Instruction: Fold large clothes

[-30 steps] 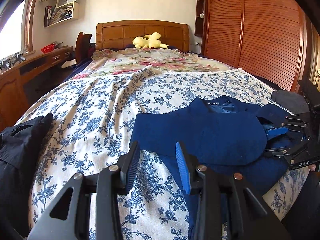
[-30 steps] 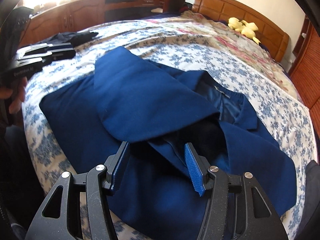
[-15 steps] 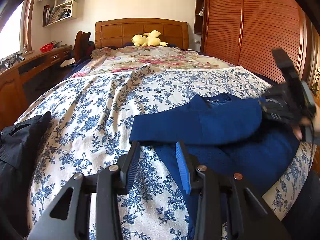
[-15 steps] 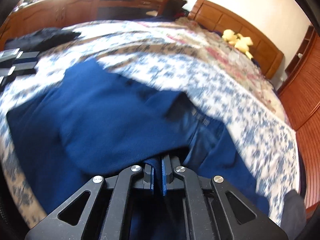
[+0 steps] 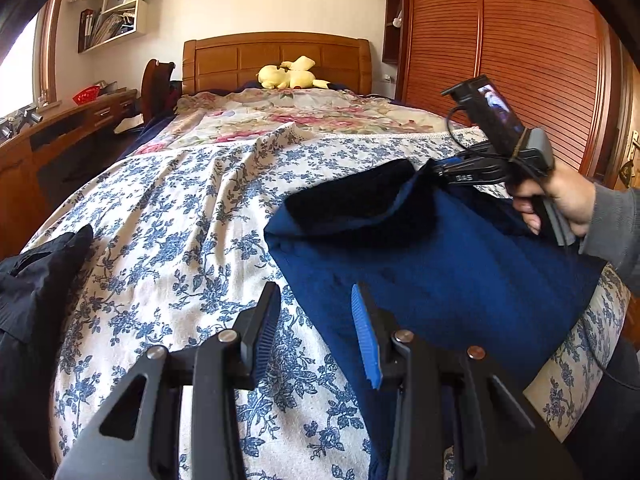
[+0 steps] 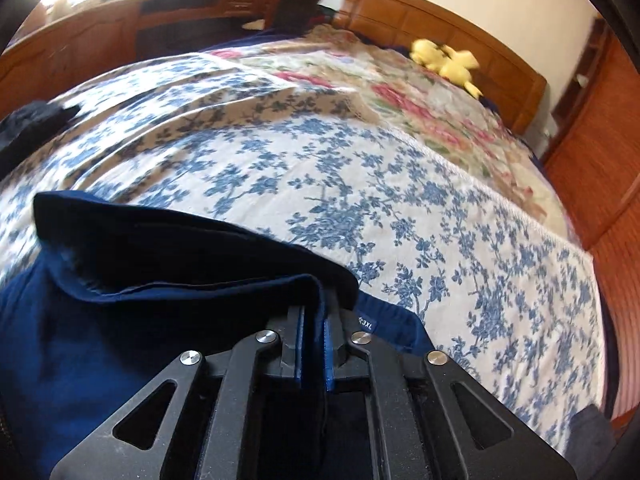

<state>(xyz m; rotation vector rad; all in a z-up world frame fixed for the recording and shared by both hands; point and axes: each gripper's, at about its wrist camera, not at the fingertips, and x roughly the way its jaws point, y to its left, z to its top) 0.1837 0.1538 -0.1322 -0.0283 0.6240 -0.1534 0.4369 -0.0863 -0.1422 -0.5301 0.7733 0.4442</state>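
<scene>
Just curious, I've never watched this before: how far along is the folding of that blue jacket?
Early on. The blue jacket lies on the bed, one part folded over. The right gripper is clamped on its edge, lifting it. The left gripper hangs open, empty. Most folds remain.

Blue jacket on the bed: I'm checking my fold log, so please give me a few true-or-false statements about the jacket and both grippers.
1. The right gripper has its jaws shut on the blue jacket. True.
2. The left gripper grips the jacket too. False: its jaws stand open, holding nothing, above the jacket's edge and the floral bedspread.
3. A yellow plush toy lies near the headboard. True.
4. The black garment lies on top of the blue jacket. False: it lies apart, at the bed's left edge in the left wrist view.
5. A tag reading 3XL shows on the jacket. True.
</scene>
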